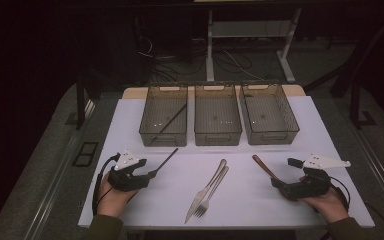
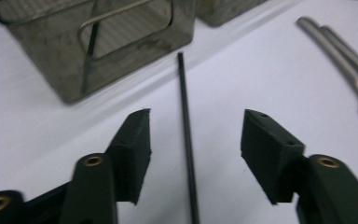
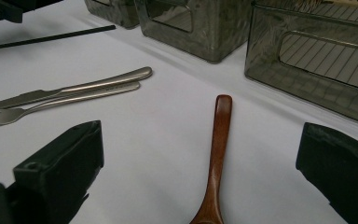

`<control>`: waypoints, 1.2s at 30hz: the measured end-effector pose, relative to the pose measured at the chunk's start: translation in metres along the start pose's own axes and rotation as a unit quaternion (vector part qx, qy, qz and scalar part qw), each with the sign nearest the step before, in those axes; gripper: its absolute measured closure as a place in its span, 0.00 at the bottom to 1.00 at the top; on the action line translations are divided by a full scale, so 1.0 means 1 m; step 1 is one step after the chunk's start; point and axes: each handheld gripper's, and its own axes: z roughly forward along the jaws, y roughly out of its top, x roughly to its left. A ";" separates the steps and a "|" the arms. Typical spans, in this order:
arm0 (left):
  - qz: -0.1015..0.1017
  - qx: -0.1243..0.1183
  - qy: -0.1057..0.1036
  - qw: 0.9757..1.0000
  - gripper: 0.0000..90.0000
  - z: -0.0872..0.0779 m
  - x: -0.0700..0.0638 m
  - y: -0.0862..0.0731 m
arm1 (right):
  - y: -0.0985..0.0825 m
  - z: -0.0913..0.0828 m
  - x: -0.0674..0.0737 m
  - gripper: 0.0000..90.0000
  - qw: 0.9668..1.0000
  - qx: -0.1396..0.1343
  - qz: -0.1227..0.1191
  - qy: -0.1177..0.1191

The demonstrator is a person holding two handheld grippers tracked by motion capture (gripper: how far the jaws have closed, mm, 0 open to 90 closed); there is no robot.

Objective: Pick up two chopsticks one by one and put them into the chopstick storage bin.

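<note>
The black chopstick [image 2: 186, 140] lies flat on the white worktop [image 1: 250, 200], and its thin shaft runs straight between the two jaws of the left hand-held gripper [image 2: 196, 154]. In the left gripper view the jaws stand about half open, one on each side of the stick, and a clear gap of white surface shows between each pad and the stick, so they do not press on it. The far tip of the stick points toward the left bin [image 1: 164, 114], which is near but apart from it. A second black stick leans inside this bin.

The wooden spoon [image 3: 216, 158] lies on the worktop in front of the right hand-held gripper [image 3: 200, 177]. Its handle runs up the middle between the jaws, which stand wide open and well apart from the wood on both sides. Nothing is held here either.

Between the two hands, a knife [image 1: 205, 190] and a fork [image 1: 214, 192] lie side by side, touching, in the middle of the worktop. Three dark transparent bins stand in a row at the far side; the middle bin [image 1: 217, 115] and the right bin [image 1: 269, 114] look empty.
</note>
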 end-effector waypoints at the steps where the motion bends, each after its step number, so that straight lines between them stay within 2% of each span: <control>1: -0.005 0.003 0.002 1.000 0.51 -0.001 0.001 -0.002 | 0.000 0.000 0.000 0.00 1.000 0.000 0.001 0.000; 4: -0.020 0.001 -0.005 1.000 0.58 -0.002 0.002 -0.008 | 0.000 -0.001 0.000 0.00 1.000 0.000 0.001 -0.001; 8: -0.023 0.012 -0.002 1.000 0.68 -0.001 0.002 -0.013 | 0.000 -0.001 0.000 0.00 1.000 0.001 -0.001 -0.002; 11: -0.029 0.019 -0.007 0.999 0.72 0.000 0.004 -0.016 | 0.000 0.000 0.001 0.00 1.000 0.001 -0.003 -0.002; 19: -0.027 0.040 -0.017 0.999 0.81 0.005 0.003 -0.020 | 0.000 -0.001 0.000 0.00 1.000 0.002 -0.003 -0.002; 25: -0.036 0.054 -0.019 0.998 0.86 0.007 0.005 -0.022 | 0.000 -0.001 0.000 0.00 1.000 0.002 -0.004 -0.003; 28: -0.031 0.064 -0.019 0.997 0.88 0.009 0.005 -0.023 | 0.000 0.000 0.000 0.00 1.000 0.002 -0.004 -0.003; 36: -0.033 0.066 -0.019 0.997 0.93 0.009 0.006 -0.023 | 0.000 0.000 0.000 0.00 1.000 0.003 -0.004 -0.003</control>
